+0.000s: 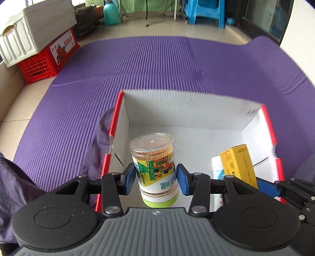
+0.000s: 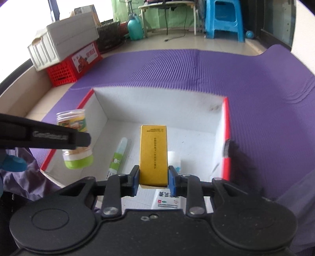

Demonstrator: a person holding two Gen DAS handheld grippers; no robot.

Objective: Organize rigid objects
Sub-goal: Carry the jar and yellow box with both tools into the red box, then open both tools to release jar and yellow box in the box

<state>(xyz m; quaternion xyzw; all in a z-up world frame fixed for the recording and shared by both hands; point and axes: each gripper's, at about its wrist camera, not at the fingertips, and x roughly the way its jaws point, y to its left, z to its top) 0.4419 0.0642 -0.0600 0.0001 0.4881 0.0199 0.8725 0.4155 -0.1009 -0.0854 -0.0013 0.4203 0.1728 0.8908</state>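
The open white cardboard box with red outer walls [image 2: 226,126] sits on the ribbed purple foam mat [image 2: 177,67]. Inside lie a slim white-and-green tube [image 2: 118,155] at left and a flat white printed carton [image 2: 169,198] nearer the camera. Behind the mat's left corner stands a red plastic crate [image 2: 65,72], a white bin [image 2: 59,45] on it.

Left gripper [image 1: 155,178]: black linkage arms, silver pivot screws, blue pads, ribbed grey housing. Right gripper [image 2: 153,180]: the same, black housing.

A white crate [image 2: 59,45] sits on a red crate [image 2: 72,67], blue stool [image 2: 224,17] behind
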